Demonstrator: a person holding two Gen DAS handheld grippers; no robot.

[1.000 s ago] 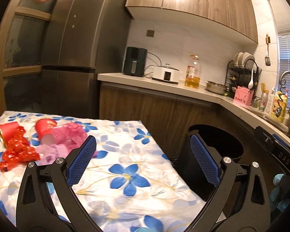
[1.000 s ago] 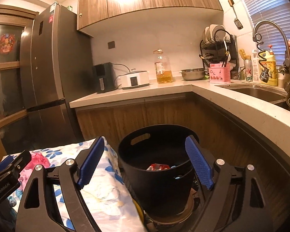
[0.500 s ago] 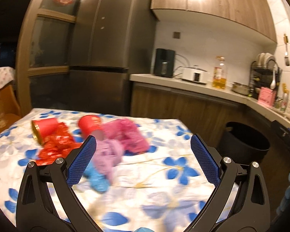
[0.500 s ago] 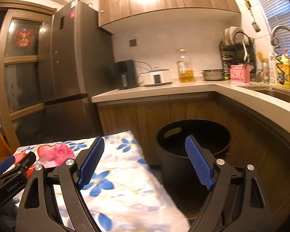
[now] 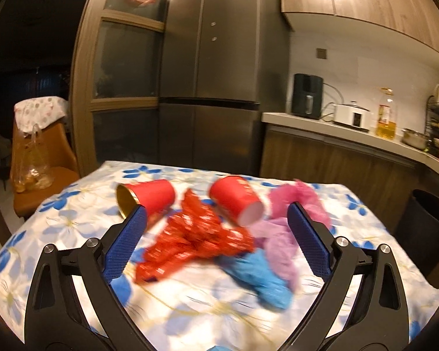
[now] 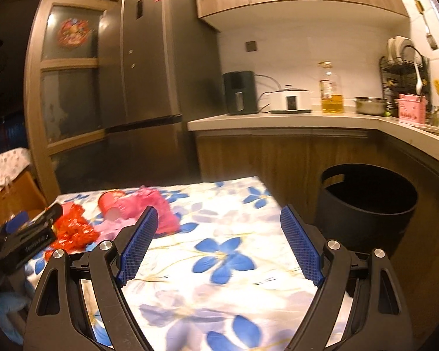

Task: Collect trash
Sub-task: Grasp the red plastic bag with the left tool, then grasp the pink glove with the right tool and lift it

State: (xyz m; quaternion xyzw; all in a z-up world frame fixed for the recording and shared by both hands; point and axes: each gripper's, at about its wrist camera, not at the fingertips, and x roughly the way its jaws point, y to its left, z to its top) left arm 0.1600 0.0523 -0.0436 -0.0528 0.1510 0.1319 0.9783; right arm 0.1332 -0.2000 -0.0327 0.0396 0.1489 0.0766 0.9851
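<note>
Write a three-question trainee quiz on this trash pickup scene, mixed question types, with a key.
1. True or false: the left gripper is shut on the crumpled red wrapper.
2. Multiple choice: where does the black bin stand? A) on the table B) on the floor between the table and the counter cabinets C) on the counter
3. Fill in: the two red cups on the floral cloth are ___ (upright or lying on their sides).

Key: 1 false, its jaws are wide apart and empty; 2 B; 3 lying on their sides.
</note>
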